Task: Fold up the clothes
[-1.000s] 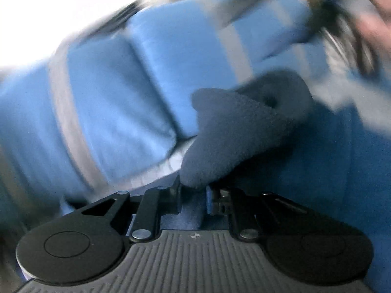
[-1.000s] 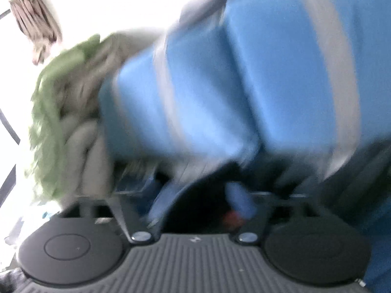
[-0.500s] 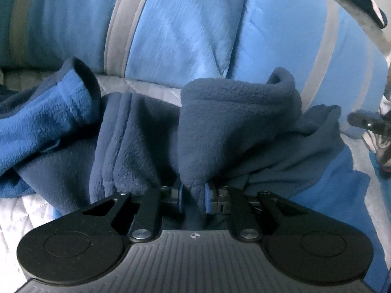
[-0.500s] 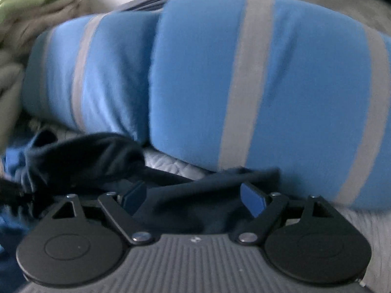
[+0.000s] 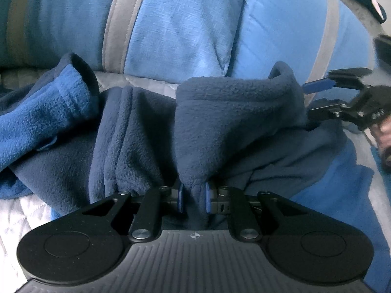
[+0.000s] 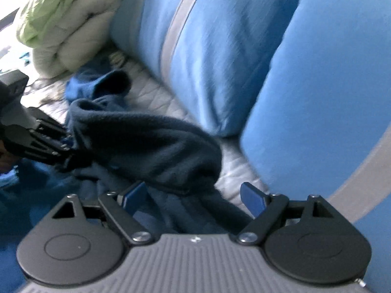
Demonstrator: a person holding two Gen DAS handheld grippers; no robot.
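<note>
In the left wrist view, your left gripper (image 5: pixel 193 199) is pinched narrow on a bunched fold of the fleece jacket (image 5: pixel 234 122), and the dark navy cloth humps up right in front of the pads. The jacket lies crumpled on the quilted bed cover (image 5: pixel 136 80), close to the pillows (image 5: pixel 176 24) along its far edge, with a brighter blue sleeve (image 5: pixel 41 114) flopped out to the left. Your right gripper (image 5: pixel 317 95) comes in from the right edge of this view, its fingers apart beside the raised navy fold.

In the right wrist view, that right gripper (image 6: pixel 194 195) stands wide with navy cloth lying between the fingers, and the pads do not appear to press on it. The left gripper (image 6: pixel 66 146) shows at the left, clamped on the other end of the same raised fold. A pale green and cream blanket (image 6: pixel 66 22) sits bundled toward the far left corner of the bed.

Expect this fleece to be light, thick and thoroughly limp: it will sag and bunch wherever you leave it unsupported, though the napped surface should grip the pads well. Take a hem or seam edge, well apart from your left hold, not a mid-panel wad, so it can be pulled flat.
</note>
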